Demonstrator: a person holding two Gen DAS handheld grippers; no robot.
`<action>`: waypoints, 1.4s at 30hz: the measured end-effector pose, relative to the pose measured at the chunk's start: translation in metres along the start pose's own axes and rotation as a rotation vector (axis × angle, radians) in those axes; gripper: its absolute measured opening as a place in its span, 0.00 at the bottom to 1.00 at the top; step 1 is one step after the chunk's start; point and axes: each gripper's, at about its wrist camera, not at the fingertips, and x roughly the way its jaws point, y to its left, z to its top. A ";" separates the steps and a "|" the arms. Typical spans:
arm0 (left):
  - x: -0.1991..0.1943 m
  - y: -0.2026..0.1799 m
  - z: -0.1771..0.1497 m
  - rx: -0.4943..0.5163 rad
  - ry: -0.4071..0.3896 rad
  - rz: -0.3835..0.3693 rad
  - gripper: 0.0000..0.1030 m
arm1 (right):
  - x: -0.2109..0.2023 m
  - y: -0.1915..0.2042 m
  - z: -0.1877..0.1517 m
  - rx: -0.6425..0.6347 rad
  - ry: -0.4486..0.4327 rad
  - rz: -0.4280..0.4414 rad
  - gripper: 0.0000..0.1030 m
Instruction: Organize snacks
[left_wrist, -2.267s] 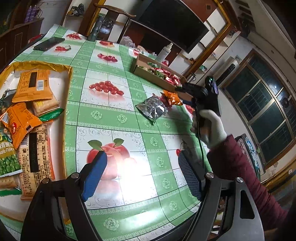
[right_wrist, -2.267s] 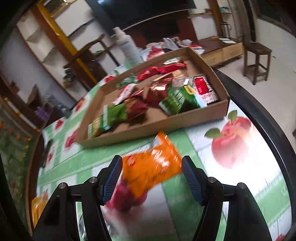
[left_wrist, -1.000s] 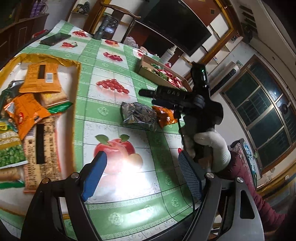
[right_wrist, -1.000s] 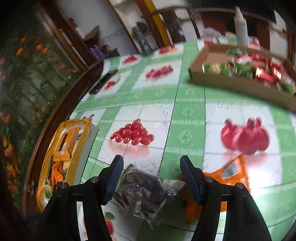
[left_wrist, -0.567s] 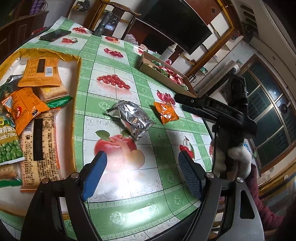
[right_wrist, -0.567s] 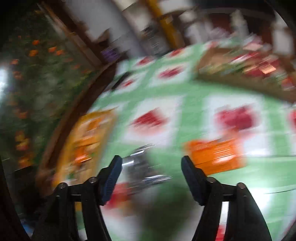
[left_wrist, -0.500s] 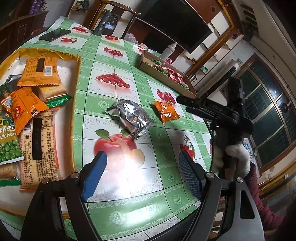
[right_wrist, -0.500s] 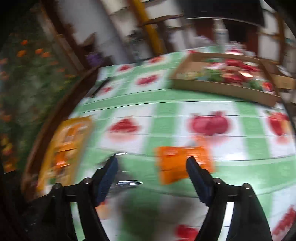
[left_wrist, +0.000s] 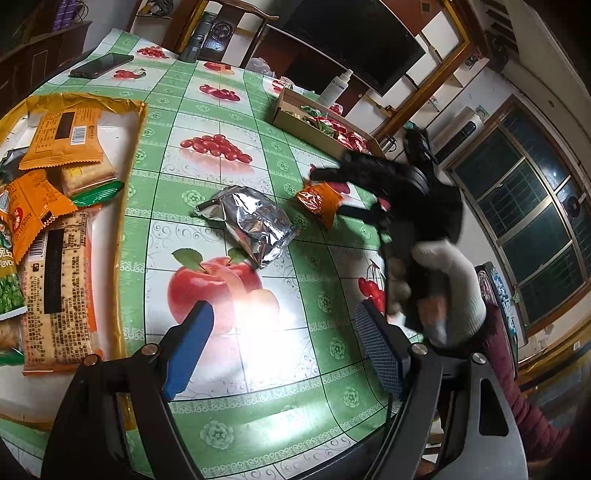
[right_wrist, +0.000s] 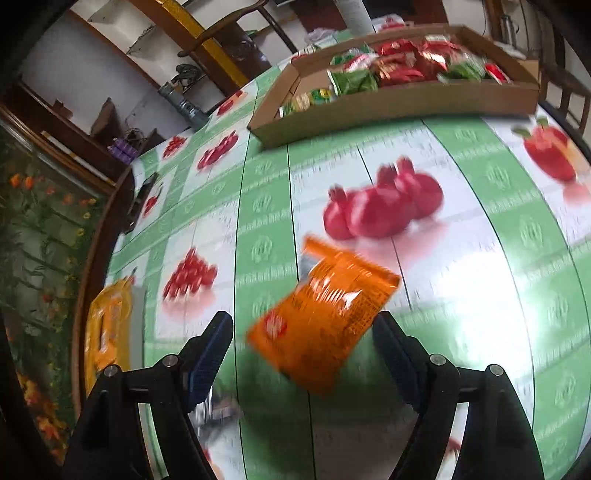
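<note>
**Orange packet sits between spread jaws**

At the left of the left wrist view, the gold-edged white tray (left_wrist: 133, 177) holds packets; one green label reads "Flavor". The left tool (left_wrist: 284, 347) hangs released over the fruit-print tabletop (left_wrist: 229, 413). Centre, the crinkled silver foil pouch (left_wrist: 249, 221) lies loose. The right tool (right_wrist: 301, 349), just opened, brackets the small orange snack packet (right_wrist: 325, 317) without pressing it. Closing off-centre could skid the slick packet aside.

"Flavor" on green packet (left_wrist: 7, 284)
</note>
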 end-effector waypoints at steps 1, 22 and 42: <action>0.000 0.000 0.000 0.001 0.000 0.002 0.77 | 0.003 0.003 0.003 0.002 -0.005 -0.014 0.79; 0.071 -0.015 0.047 0.068 0.067 0.199 0.77 | -0.012 -0.002 -0.024 -0.217 -0.208 -0.159 0.40; 0.110 -0.020 0.066 0.164 0.045 0.330 0.60 | -0.017 -0.014 -0.019 -0.117 -0.172 0.041 0.39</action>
